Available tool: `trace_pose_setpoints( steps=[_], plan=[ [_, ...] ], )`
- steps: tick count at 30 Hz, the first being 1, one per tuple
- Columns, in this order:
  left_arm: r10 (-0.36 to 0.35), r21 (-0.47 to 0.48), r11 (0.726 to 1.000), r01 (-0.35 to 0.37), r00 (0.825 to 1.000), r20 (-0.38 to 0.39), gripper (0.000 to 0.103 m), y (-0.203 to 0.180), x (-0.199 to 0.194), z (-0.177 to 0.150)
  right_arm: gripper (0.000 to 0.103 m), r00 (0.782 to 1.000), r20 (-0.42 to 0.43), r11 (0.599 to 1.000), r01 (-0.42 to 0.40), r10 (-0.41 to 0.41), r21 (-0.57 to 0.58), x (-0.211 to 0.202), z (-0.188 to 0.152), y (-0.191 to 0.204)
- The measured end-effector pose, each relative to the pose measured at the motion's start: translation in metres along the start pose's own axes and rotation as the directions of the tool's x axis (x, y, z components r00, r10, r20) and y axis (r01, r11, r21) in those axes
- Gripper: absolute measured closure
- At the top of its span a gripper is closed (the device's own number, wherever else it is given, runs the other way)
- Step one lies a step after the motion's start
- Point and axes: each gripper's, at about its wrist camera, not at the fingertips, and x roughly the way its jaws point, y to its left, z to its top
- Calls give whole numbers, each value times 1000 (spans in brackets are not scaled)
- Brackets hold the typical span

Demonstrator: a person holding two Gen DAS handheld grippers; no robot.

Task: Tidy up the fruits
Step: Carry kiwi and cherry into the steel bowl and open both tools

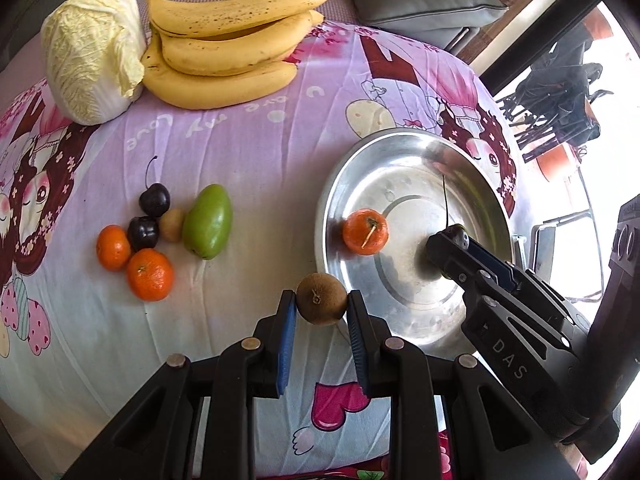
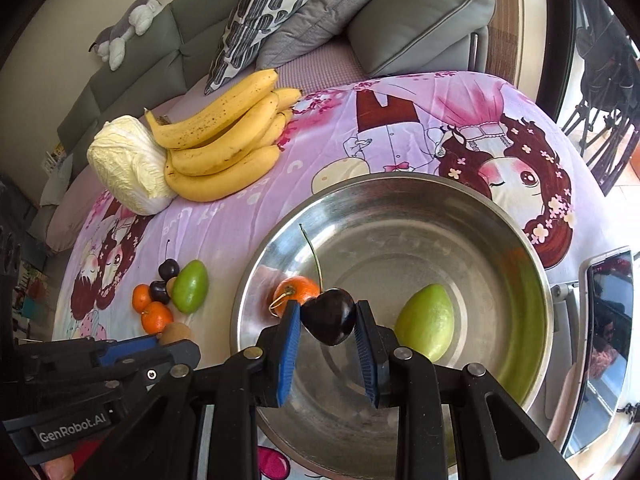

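Note:
My left gripper [image 1: 322, 306] is shut on a brown kiwi [image 1: 321, 298], held over the cloth just left of the steel bowl [image 1: 360, 168]. My right gripper [image 2: 328, 320] is shut on a dark cherry [image 2: 330, 316] with a long stem, held over the bowl [image 2: 400, 188]; it also shows in the left wrist view [image 1: 452, 240]. In the bowl lie a tangerine [image 2: 298, 290] and a green mango [image 2: 428, 326]. On the cloth to the left sits a cluster: two tangerines [image 1: 150, 274], two cherries [image 1: 154, 199], a small kiwi [image 1: 172, 225] and a green mango [image 1: 209, 221].
A banana bunch [image 1: 224, 46] and a napa cabbage [image 1: 90, 50] lie at the far left of the pink cartoon cloth [image 1: 248, 132]. A phone on a stand [image 2: 604, 332] is right of the bowl. A grey sofa with cushions [image 2: 416, 12] is behind.

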Motion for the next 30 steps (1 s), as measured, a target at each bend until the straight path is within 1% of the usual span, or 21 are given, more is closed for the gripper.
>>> trace_pose_setpoints(
  steps=[10, 16, 23, 30],
  plan=[
    [-12, 93, 996, 14, 1000, -19, 77, -36, 12, 6, 74, 1000, 6, 998, 28, -29, 54, -1, 8, -29],
    [-18, 128, 992, 23, 999, -37, 77, -50, 21, 8, 74, 999, 16, 996, 45, -46, 74, -3, 13, -43],
    [-14, 166, 986, 22, 999, -52, 77, -63, 29, 9, 74, 998, 14, 995, 54, -55, 86, 0, 18, -51],
    [-14, 185, 982, 27, 997, -72, 76, -72, 41, 10, 74, 998, 9, 996, 57, -58, 74, 6, 23, -49]
  ],
)
